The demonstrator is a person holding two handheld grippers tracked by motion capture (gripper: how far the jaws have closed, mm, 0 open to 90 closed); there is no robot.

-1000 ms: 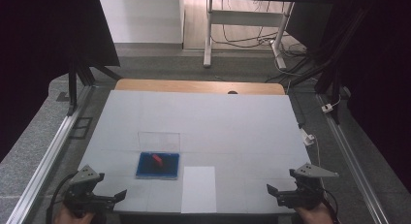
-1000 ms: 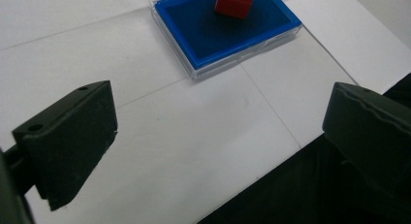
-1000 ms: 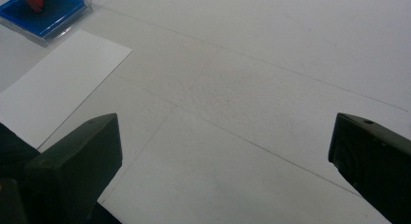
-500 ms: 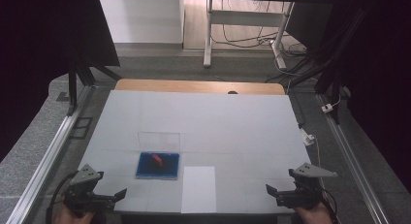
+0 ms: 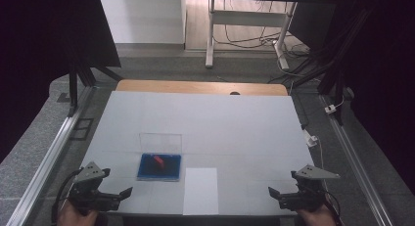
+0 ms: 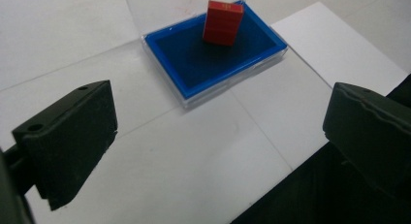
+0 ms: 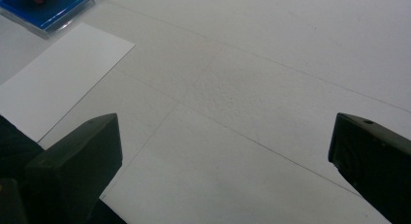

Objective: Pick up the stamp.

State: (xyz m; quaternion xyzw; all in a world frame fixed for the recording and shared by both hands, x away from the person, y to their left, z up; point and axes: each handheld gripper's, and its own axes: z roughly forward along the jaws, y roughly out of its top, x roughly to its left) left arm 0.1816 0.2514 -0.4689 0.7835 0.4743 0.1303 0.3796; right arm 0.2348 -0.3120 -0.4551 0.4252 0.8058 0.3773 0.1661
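two grippers at the table's near edge, left gripper (image 5: 125, 192) jaws wide and empty, right gripper (image 5: 273, 192) likewise wide, red block (image 6: 222, 22) upright in blue tray (image 6: 194, 64), white sheet (image 5: 201, 191) just beside it

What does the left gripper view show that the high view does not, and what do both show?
Left gripper view alone: line markings on the red block and the left gripper jaws wide apart, seen close.

High view alone: the right gripper, the case's raised clear lid and the table's wooden far edge.

Both: the blue case, the white sheet.
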